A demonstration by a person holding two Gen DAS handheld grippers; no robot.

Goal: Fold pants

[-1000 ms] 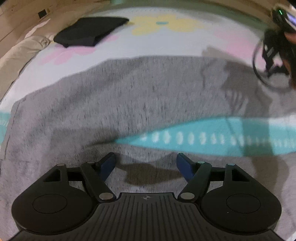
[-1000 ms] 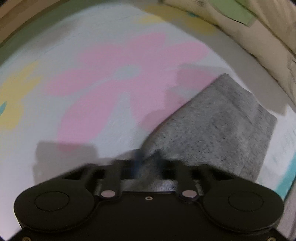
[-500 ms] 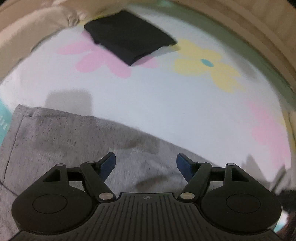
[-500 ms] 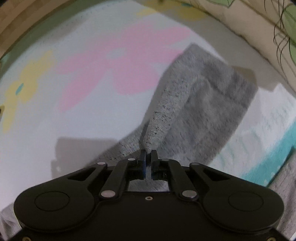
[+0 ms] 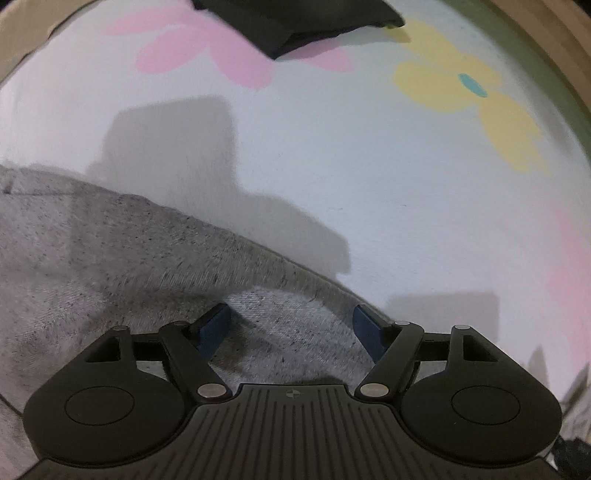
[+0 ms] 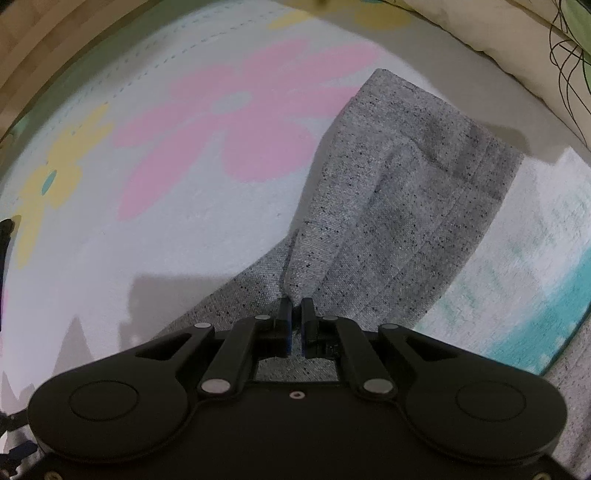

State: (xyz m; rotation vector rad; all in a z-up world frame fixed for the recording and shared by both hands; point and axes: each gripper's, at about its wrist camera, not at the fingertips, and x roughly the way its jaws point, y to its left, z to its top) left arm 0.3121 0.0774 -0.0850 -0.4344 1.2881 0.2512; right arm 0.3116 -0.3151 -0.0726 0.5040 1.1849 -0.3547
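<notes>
From your left wrist camera, your left gripper (image 5: 291,325) points down with its jaws spread wide over the grey pants (image 5: 122,258), the fabric's edge running between the blue pads (image 5: 214,325); nothing is pinched. The pants lie on a flowered sheet (image 5: 369,166), with a folded black garment (image 5: 314,22) well beyond. From your right wrist camera, your right gripper (image 6: 294,314) is pressed together, pinching a fold of the grey pants (image 6: 399,206), which rises from the sheet (image 6: 147,240).

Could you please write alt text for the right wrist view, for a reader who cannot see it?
The right gripper is shut on a pinched fold of the grey pants, which trail away over a white bedspread printed with pink and yellow flowers.
</notes>
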